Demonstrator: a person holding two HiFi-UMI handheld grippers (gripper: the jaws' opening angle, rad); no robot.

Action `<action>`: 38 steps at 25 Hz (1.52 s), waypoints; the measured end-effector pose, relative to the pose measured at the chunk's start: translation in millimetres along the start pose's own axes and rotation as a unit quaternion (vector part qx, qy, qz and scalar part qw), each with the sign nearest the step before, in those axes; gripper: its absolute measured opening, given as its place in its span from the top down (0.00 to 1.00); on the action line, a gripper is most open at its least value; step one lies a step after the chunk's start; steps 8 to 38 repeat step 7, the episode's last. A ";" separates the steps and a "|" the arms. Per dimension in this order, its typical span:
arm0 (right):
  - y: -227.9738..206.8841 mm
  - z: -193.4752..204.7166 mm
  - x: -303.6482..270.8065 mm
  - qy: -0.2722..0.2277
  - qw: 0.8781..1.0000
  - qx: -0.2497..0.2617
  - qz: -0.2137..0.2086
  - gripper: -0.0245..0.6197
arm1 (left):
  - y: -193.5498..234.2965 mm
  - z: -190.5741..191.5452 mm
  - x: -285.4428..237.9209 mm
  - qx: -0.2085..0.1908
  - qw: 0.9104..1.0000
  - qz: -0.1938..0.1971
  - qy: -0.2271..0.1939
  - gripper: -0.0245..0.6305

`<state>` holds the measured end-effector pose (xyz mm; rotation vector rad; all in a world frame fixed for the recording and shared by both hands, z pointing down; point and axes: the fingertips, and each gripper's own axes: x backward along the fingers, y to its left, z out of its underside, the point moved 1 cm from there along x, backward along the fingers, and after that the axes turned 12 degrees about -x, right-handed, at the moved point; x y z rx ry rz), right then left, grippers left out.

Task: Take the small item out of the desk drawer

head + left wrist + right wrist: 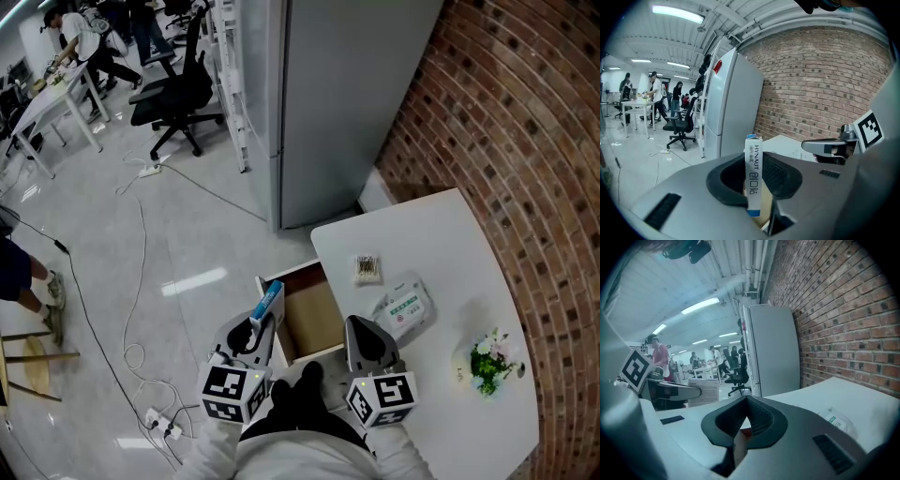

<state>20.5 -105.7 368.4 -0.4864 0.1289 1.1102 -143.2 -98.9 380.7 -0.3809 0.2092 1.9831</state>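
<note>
My left gripper [255, 328] is shut on a small white box with blue ends [268, 302], held upright just above the left wall of the open desk drawer [314, 317]. In the left gripper view the box [753, 178] stands on end between the pads, dark print down its narrow side. The drawer's brown inside shows nothing else. My right gripper [362, 330] hovers over the desk's front edge just right of the drawer, jaws shut and empty. In its own view the right gripper [746, 414] has its pads meeting at the tip.
The white desk [450, 234] carries a packet of cotton swabs [367, 269], a wipes pack [405, 311] and a small flower plant [489, 364]. A grey cabinet [347, 94] stands behind the desk, a brick wall to the right. Office chairs [178, 94], floor cables and a power strip [159, 424] lie left.
</note>
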 end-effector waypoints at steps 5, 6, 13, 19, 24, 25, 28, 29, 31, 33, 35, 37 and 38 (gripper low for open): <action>-4.0 1.8 1.7 0.001 1.000 -0.004 0.003 0.92 | -1.7 0.6 -0.6 -0.001 1.000 0.000 0.001 0.83; -4.8 2.0 2.2 0.001 1.000 -0.006 0.004 0.92 | -2.4 1.0 -0.6 -0.005 1.000 0.000 0.002 0.83; -5.5 2.1 2.7 0.000 1.000 -0.007 0.004 0.92 | -3.0 1.4 -0.5 -0.009 1.000 0.001 0.003 0.83; -5.5 2.1 2.7 0.000 1.000 -0.007 0.004 0.92 | -3.0 1.4 -0.5 -0.009 1.000 0.001 0.003 0.83; -5.5 2.1 2.7 0.000 1.000 -0.007 0.004 0.92 | -3.0 1.4 -0.5 -0.009 1.000 0.001 0.003 0.83; -5.5 2.1 2.7 0.000 1.000 -0.007 0.004 0.92 | -3.0 1.4 -0.5 -0.009 1.000 0.001 0.003 0.83; -5.5 2.1 2.7 0.000 1.000 -0.007 0.004 0.92 | -3.0 1.4 -0.5 -0.009 1.000 0.001 0.003 0.83; -5.5 2.1 2.7 0.000 1.000 -0.007 0.004 0.92 | -3.0 1.4 -0.5 -0.009 1.000 0.001 0.003 0.83; -5.5 2.1 2.7 0.000 1.000 -0.007 0.004 0.92 | -3.0 1.4 -0.5 -0.009 1.000 0.001 0.003 0.83; -5.5 2.1 2.7 0.000 1.000 -0.007 0.004 0.92 | -3.0 1.4 -0.5 -0.009 1.000 0.001 0.003 0.83; -5.5 2.1 2.7 0.000 1.000 -0.007 0.004 0.92 | -3.0 1.4 -0.5 -0.009 1.000 0.001 0.003 0.83; -5.5 2.1 2.7 0.000 1.000 -0.007 0.004 0.92 | -3.0 1.4 -0.5 -0.009 1.000 0.001 0.003 0.83; -5.5 2.1 2.7 0.000 1.000 -0.007 0.004 0.92 | -3.0 1.4 -0.5 -0.009 1.000 0.001 0.003 0.83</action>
